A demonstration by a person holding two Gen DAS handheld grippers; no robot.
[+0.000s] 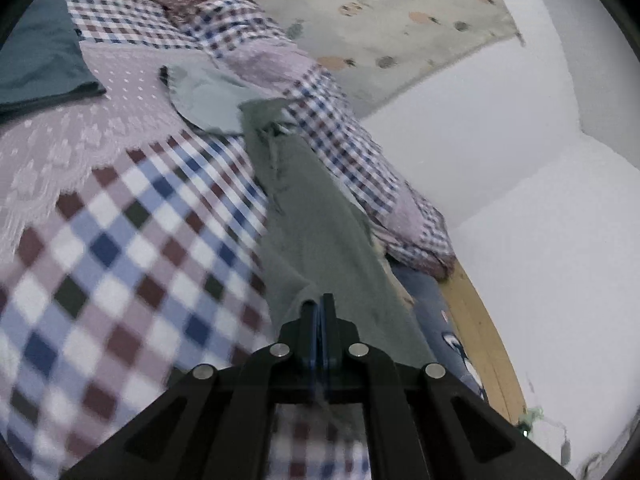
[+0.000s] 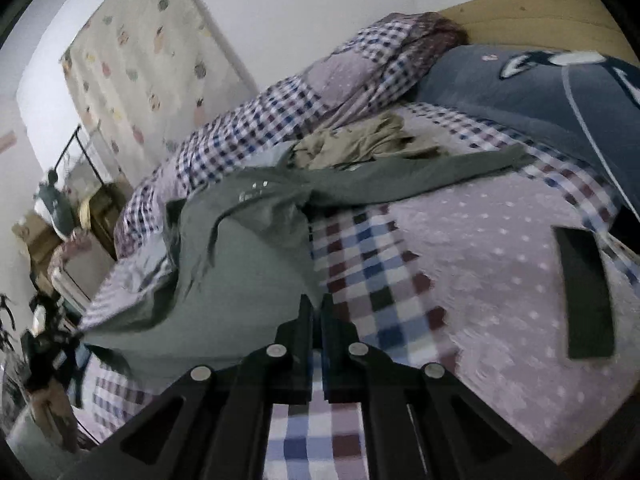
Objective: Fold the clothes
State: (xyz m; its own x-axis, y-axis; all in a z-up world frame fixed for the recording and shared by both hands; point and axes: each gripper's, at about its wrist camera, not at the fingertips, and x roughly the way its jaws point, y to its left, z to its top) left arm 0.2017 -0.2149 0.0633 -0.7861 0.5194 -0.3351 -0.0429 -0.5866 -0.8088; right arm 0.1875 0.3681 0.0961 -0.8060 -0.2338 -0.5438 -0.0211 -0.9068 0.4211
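A grey-green garment (image 1: 316, 216) lies stretched across the checked bedspread (image 1: 120, 240). My left gripper (image 1: 319, 304) is shut on one end of it, with the cloth running away from the fingers toward a paler part (image 1: 204, 96). In the right wrist view the same garment (image 2: 248, 252) spreads over the bed, one long sleeve (image 2: 420, 176) reaching right. My right gripper (image 2: 317, 304) is shut on its near edge. A crumpled khaki garment (image 2: 360, 140) lies behind it.
A folded dark teal garment (image 1: 40, 52) lies at the far left of the bed. A rolled checked duvet (image 2: 280, 108) runs along the wall. A dark blue pillow (image 2: 540, 92) sits at the wooden headboard (image 2: 532, 12). A dark flat strip (image 2: 586, 292) lies on the bedspread (image 2: 460, 260).
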